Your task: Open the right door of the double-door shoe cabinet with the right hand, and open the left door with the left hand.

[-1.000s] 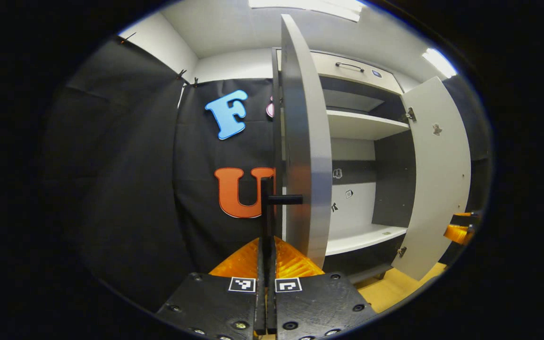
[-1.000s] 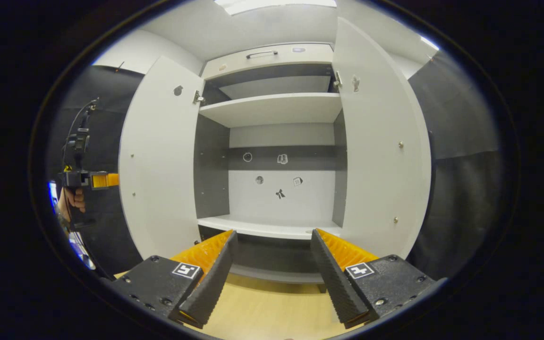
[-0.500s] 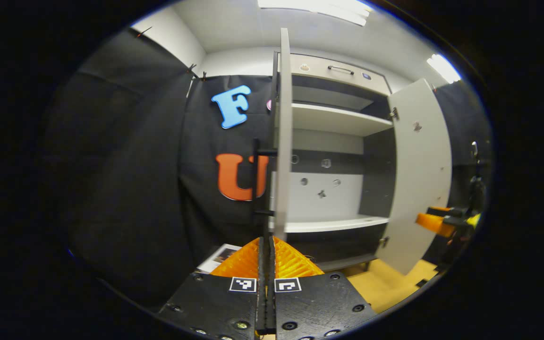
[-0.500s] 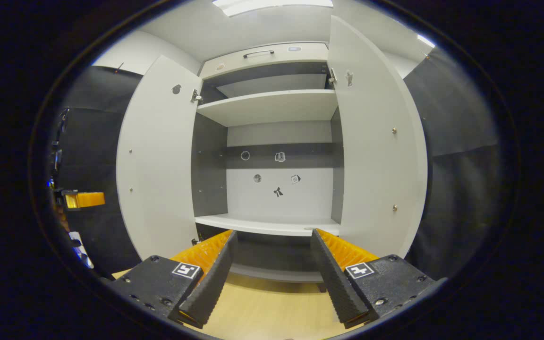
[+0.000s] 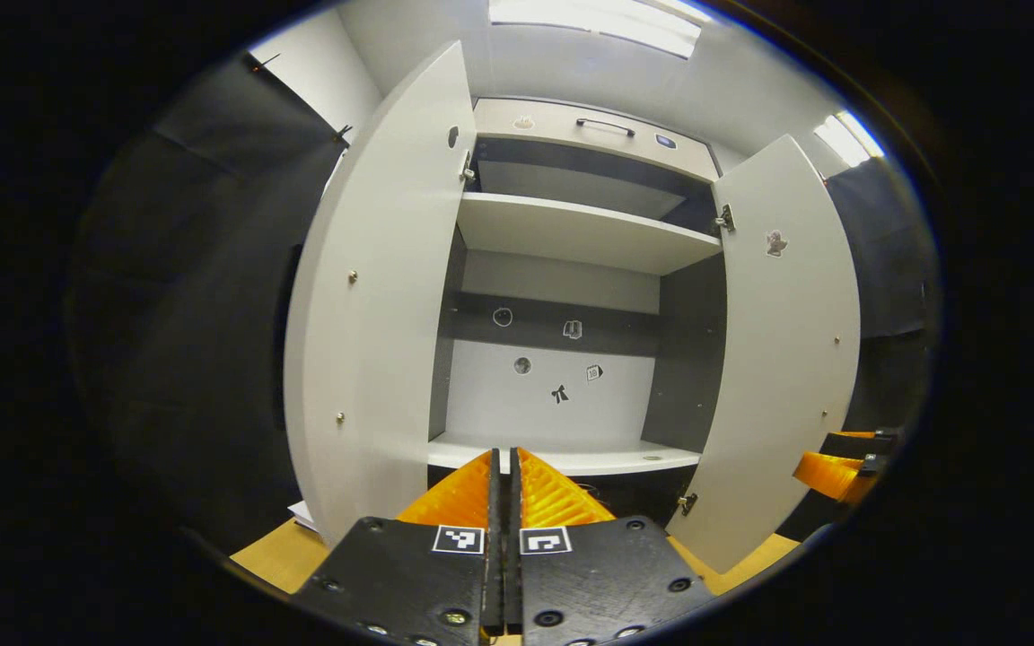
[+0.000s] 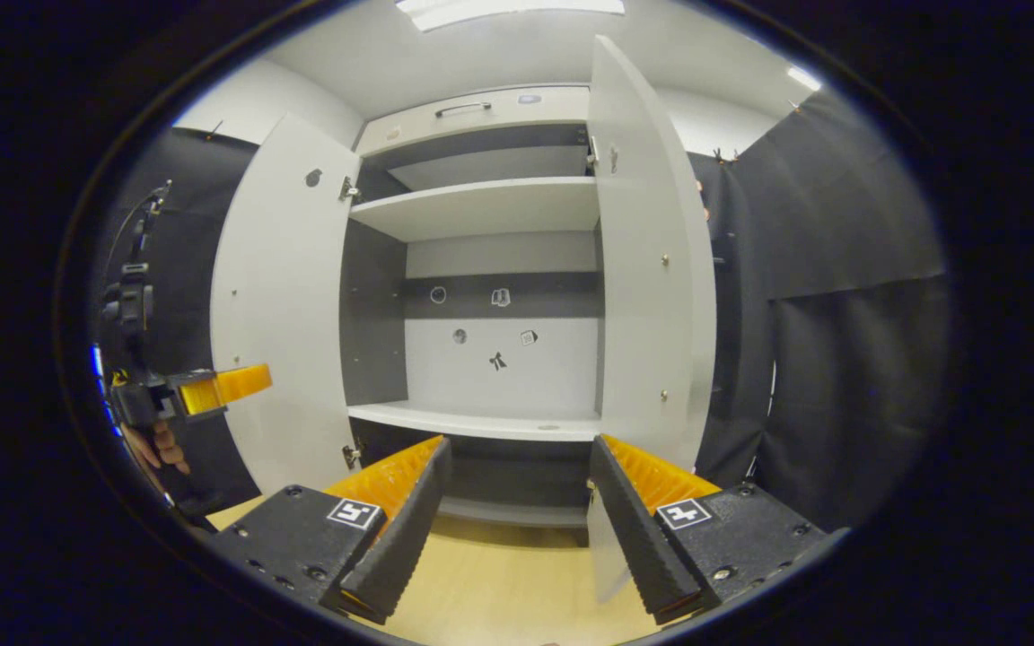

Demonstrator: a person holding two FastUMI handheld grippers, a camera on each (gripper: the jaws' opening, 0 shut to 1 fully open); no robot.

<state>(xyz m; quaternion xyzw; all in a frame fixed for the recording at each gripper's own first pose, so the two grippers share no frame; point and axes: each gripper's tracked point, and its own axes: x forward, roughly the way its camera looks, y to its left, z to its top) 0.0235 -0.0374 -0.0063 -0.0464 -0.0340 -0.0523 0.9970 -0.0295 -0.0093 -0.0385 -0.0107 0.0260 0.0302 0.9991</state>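
The pale shoe cabinet stands with both doors swung wide. In the left gripper view the left door (image 5: 373, 341) and the right door (image 5: 777, 359) frame the bare shelves. My left gripper (image 5: 505, 458) is shut with nothing between its fingers, in front of the lower shelf and apart from both doors. In the right gripper view my right gripper (image 6: 519, 446) is open and holds nothing, low before the cabinet, with the right door (image 6: 647, 269) just beyond its right finger. The left gripper (image 6: 212, 390), held by a hand (image 6: 153, 444), hovers beside the left door (image 6: 279, 305).
A drawer with a dark handle (image 5: 605, 126) tops the cabinet. Small stickers (image 6: 497, 361) dot the back panel. Black cloth walls stand close on both sides. A wooden floor (image 6: 499, 583) lies below, and a paper (image 5: 302, 513) rests by the left door.
My left gripper has come off the left door's handle and swung round from the door's edge to face the cabinet's inside. The right gripper's view has shifted slightly, and its fingers stay open.
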